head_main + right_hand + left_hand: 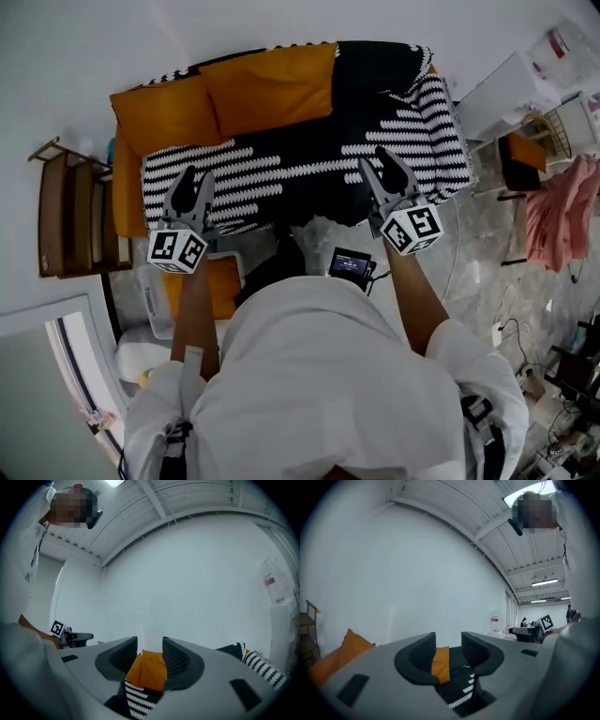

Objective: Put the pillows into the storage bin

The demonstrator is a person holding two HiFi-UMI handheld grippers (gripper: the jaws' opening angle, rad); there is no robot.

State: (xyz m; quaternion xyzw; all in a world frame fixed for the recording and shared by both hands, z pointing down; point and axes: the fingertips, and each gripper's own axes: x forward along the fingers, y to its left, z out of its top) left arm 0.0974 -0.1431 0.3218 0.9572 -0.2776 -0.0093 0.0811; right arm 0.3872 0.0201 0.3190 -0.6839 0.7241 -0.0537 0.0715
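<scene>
Two orange pillows (164, 112) (272, 82) lean on the back of a sofa (309, 164) under a black-and-white striped cover. A third orange pillow (214, 286) lies in the pale storage bin (150, 302) on the floor by my left arm. My left gripper (195, 178) hovers open over the left part of the seat, short of the pillows. My right gripper (380, 161) is open over the right part of the seat. In the left gripper view an orange pillow (440, 662) shows far off between the empty jaws (448, 643). The right gripper view (150, 648) shows the orange pillows (147, 670) the same way.
A wooden shelf (70, 216) stands left of the sofa. On the right are a small orange-topped stool (525, 150), a pink cloth (561, 208) on a rack and cables (511, 328) on the floor. A black device (352, 264) hangs at my chest.
</scene>
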